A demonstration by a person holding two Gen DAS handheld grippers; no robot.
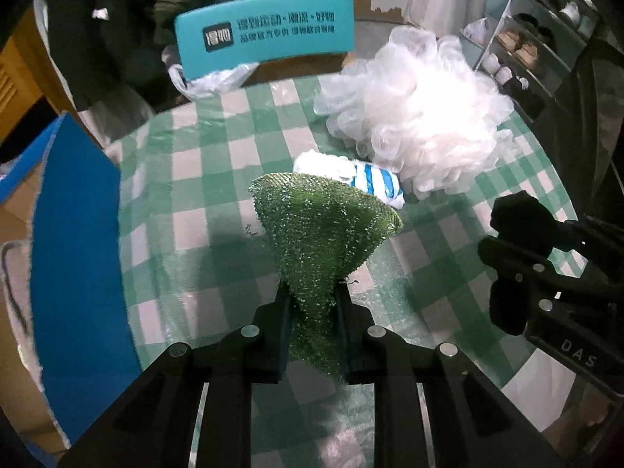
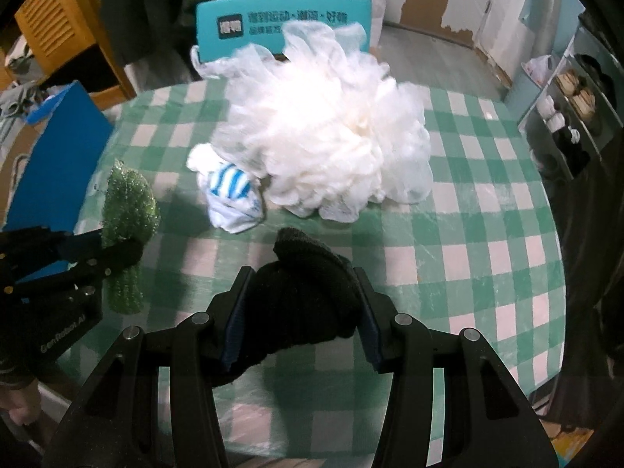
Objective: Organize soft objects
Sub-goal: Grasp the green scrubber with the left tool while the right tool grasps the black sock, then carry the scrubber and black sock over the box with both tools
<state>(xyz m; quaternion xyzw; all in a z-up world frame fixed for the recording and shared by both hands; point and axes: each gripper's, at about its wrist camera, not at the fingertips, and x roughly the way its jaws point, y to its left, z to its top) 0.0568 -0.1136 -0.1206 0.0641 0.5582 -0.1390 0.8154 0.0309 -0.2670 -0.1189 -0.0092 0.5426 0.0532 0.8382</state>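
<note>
My left gripper (image 1: pixel 311 292) is shut on a glittery green scouring cloth (image 1: pixel 323 226), which fans out above the checked tablecloth (image 1: pixel 187 163). A bunched black knitted item (image 2: pixel 308 296) sits pinched between the pads of my right gripper (image 2: pixel 300 277), lifted off the table. Each gripper shows in the other's view: the right gripper (image 1: pixel 518 273) with the black item at the right edge, the left gripper (image 2: pixel 97 249) with the green cloth (image 2: pixel 128 202) at the left. A big white mesh bath pouf (image 2: pixel 331 136) and a white sock with blue stripes (image 2: pixel 230 195) lie mid-table.
A blue box (image 1: pixel 78 265) stands at the table's left edge. Behind the table is a teal chair back (image 1: pixel 269 31) with white plastic bags hung on it. A shelf with shoes (image 1: pixel 522 50) stands at the far right. The round table's rim curves close at the bottom.
</note>
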